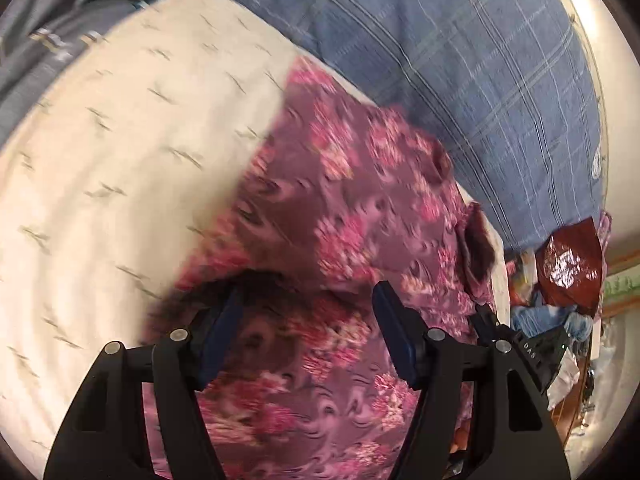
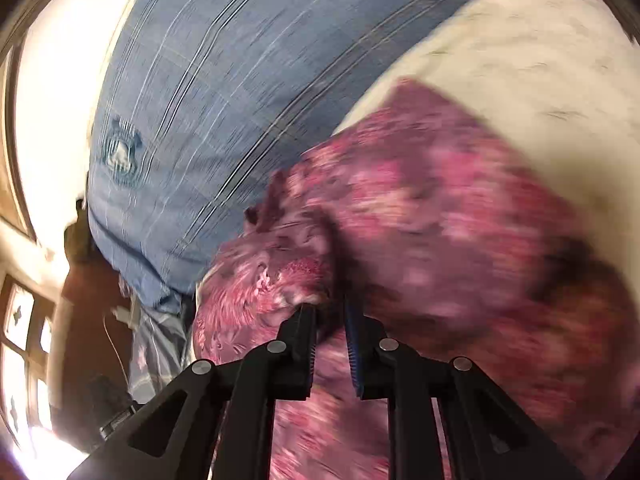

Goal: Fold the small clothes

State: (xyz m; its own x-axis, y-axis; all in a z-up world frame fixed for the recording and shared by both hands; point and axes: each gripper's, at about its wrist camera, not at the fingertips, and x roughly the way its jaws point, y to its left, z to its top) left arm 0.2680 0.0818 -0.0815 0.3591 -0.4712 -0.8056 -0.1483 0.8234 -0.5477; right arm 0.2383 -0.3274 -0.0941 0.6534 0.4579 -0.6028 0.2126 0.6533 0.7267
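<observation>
Both grippers were matte black plastic. The left gripper (image 1: pixel 306 304) had round silver pivot screws on its linkage arms and dark blue pads (image 1: pixel 394 336). The right gripper (image 2: pixel 330 312) showed matching silver screws and a ribbed blue pad (image 2: pixel 354 344).

Cream sheet (image 1: pixel 120 152) over bed; floral garment (image 1: pixel 340 208), blue plaid blanket (image 1: pixel 480 80) on it.

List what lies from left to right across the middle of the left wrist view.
Cream sheet → pink flowered garment → blue checked cloth → dark red shiny bag.
</observation>
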